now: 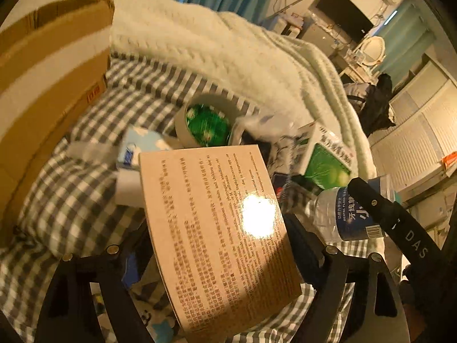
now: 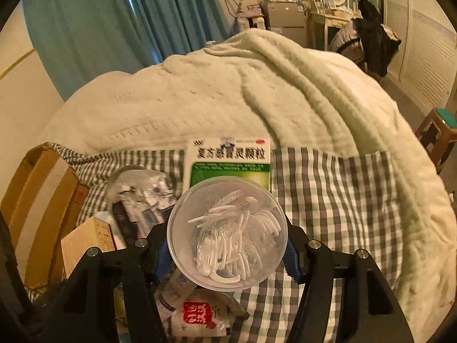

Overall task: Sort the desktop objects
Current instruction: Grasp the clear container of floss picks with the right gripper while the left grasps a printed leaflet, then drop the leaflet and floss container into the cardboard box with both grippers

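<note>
Both fisheye shots are dim with a warm yellowish indoor cast, edges bent and vignetted black, a blown-out glare spot on the tan printed cardboard medicine box (image 1: 220, 228), and motion blur smearing the roll of beige tape (image 1: 205, 120) while the clear round floss-pick tub (image 2: 227, 233) stays fairly sharp.

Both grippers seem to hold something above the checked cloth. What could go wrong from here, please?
1. The right gripper clamps the clear round floss-pick container by its smooth curved sides; it may slip and spill the picks.
2. The left gripper holds the tan printed box tilted, so it could twist or slide out.
3. The two loads sit close, above a crowded pile with the tape roll and green medicine box; a drop may scatter things.
</note>
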The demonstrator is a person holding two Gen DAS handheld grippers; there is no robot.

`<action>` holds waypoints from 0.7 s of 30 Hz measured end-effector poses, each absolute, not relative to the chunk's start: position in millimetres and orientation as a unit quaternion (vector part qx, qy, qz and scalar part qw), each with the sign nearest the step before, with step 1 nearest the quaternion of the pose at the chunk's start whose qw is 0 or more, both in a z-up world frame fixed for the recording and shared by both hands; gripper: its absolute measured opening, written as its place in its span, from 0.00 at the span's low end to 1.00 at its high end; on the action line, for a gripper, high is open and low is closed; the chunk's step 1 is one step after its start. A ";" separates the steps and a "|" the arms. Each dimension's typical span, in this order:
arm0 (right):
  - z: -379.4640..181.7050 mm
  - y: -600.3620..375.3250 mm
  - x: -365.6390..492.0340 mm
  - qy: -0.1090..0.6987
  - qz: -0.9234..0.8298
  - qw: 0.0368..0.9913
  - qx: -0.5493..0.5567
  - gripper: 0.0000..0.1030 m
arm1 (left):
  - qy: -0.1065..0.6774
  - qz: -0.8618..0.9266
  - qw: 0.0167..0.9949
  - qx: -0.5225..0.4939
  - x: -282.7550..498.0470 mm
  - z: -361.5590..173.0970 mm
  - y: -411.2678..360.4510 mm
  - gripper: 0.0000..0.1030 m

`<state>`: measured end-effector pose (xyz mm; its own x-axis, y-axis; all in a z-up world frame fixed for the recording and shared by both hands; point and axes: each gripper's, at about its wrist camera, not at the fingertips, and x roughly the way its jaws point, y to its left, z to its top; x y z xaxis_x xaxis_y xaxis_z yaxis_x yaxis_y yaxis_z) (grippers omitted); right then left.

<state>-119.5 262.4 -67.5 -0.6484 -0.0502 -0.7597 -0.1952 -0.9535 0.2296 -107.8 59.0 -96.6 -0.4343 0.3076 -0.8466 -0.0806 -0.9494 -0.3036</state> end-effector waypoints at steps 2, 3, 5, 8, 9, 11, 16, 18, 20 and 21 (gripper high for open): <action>-59.4 257.3 -115.4 0.146 0.897 0.042 -0.414 0.59 | -0.109 0.843 0.120 -0.513 -104.3 -86.1 54.0 0.83; -54.9 254.4 -115.5 0.144 0.898 0.041 -0.414 0.59 | -0.111 0.843 0.122 -0.512 -102.6 -81.8 50.2 0.83; -46.1 249.1 -110.2 0.138 0.901 0.043 -0.410 0.59 | -0.115 0.844 0.124 -0.509 -103.1 -73.4 46.6 0.83; -26.3 237.8 -102.9 0.126 0.906 0.044 -0.401 0.59 | -0.121 0.847 0.126 -0.502 -100.5 -57.5 35.9 0.83; -18.2 233.0 -100.5 0.123 0.909 0.042 -0.395 0.59 | -0.126 0.848 0.128 -0.500 -98.6 -53.5 32.1 0.83; -4.3 222.3 -97.0 0.117 0.914 0.040 -0.386 0.59 | -0.141 0.851 0.131 -0.489 -95.8 -38.6 18.9 0.83; 33.8 179.2 -89.6 0.088 0.928 0.016 -0.362 0.59 | -0.152 0.866 0.132 -0.459 -96.1 1.1 -11.5 0.83; 49.8 159.4 -88.0 0.078 0.934 0.007 -0.350 0.59 | -0.155 0.875 0.121 -0.443 -98.6 21.2 -31.2 0.83; 64.3 139.9 -89.1 0.071 0.937 -0.006 -0.341 0.59 | -0.160 0.883 0.113 -0.427 -101.7 39.2 -54.2 0.83; 71.8 127.0 -90.0 0.069 0.939 -0.015 -0.336 0.59 | -0.160 0.887 0.106 -0.420 -102.0 46.8 -64.4 0.83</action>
